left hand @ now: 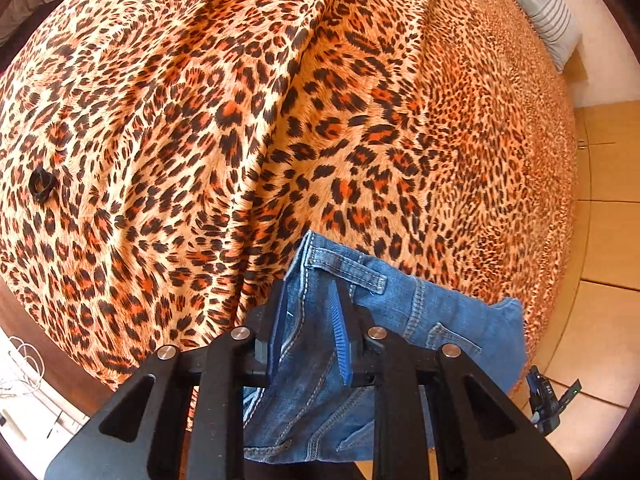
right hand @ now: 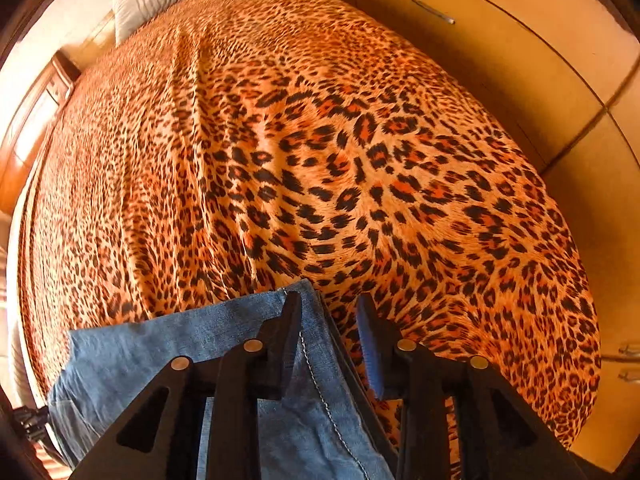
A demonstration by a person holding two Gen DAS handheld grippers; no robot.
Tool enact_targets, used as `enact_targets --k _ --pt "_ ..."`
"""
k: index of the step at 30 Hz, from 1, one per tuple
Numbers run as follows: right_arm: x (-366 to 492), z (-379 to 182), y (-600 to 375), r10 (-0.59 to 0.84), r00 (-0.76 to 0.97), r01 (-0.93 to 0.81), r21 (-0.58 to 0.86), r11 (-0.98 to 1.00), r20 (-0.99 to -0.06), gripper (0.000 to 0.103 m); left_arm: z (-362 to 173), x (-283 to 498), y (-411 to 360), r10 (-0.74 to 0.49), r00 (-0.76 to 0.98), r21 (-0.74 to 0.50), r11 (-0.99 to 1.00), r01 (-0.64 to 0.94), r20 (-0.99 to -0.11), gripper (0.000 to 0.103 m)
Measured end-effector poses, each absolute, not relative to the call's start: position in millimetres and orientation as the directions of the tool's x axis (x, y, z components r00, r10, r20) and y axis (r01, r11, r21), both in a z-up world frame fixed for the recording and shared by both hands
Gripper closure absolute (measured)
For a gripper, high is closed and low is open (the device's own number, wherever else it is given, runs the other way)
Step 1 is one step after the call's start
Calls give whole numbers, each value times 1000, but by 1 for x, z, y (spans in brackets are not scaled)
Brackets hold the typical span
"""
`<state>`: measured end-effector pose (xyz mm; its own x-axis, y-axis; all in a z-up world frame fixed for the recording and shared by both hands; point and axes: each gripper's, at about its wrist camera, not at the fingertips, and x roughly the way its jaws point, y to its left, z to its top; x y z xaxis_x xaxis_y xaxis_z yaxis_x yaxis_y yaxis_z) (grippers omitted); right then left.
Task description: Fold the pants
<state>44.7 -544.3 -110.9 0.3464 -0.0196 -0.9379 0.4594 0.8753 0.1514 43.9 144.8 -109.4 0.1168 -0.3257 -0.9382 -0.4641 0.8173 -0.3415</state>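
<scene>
Over the leopard bedspread (left hand: 200, 120), at 6 o'clock in both views, hang the jeans (left hand: 400, 312). Left gripper (left hand: 310, 292) clamps their waistband. Right gripper (right hand: 330, 304) stands parted, denim between its jaws.

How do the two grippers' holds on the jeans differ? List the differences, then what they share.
The left gripper pinches the waistband end of the jeans, where a belt loop and pocket show; the right gripper sits at a plain edge with one seam. Denim fills the left gripper's gap; the right one's gap shows bedspread beside the cloth. Both hold the denim above the bed.
</scene>
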Motion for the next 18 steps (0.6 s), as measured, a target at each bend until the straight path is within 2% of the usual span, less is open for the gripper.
enact_targets --k 1,2,3,4,6,9,13,16,17,18 --pt "45 -101 -537 2 383 423 177 889 -924 71 -106 39 152 -345 123 -361 808 -466 -930 66" --pt "48 -94 -526 45 410 372 212 904 -911 70 -106 37 154 -346 125 -363 804 -472 -930 61" --pt "55 -88 -510 100 419 313 247 917 -902 65 -107 34 153 -343 126 -360 802 -477 -931 53" --pt "64 -86 -492 158 417 251 280 926 -895 56 -109 33 154 -349 124 -363 797 -482 -929 52" --pt "83 -86 -447 261 384 115 326 938 -886 48 -119 33 147 -391 105 -389 776 -497 -915 52" --pt "107 -98 -377 325 305 -69 319 945 -895 48 -130 34 138 -442 74 -414 751 -514 -894 52" --pt "128 -119 -307 263 230 -238 208 949 -937 48 -129 36 128 -442 51 -409 774 -484 -896 49" --pt "135 -135 -277 244 144 -350 181 919 -959 48 -128 36 122 -471 39 -434 775 -460 -881 48" --pt "137 -140 -267 195 128 -403 128 906 -972 48 -128 39 116 -477 35 -441 779 -446 -878 48" --pt "130 -137 -255 159 116 -461 89 883 -980 55 -127 42 111 -476 32 -442 788 -429 -879 48"
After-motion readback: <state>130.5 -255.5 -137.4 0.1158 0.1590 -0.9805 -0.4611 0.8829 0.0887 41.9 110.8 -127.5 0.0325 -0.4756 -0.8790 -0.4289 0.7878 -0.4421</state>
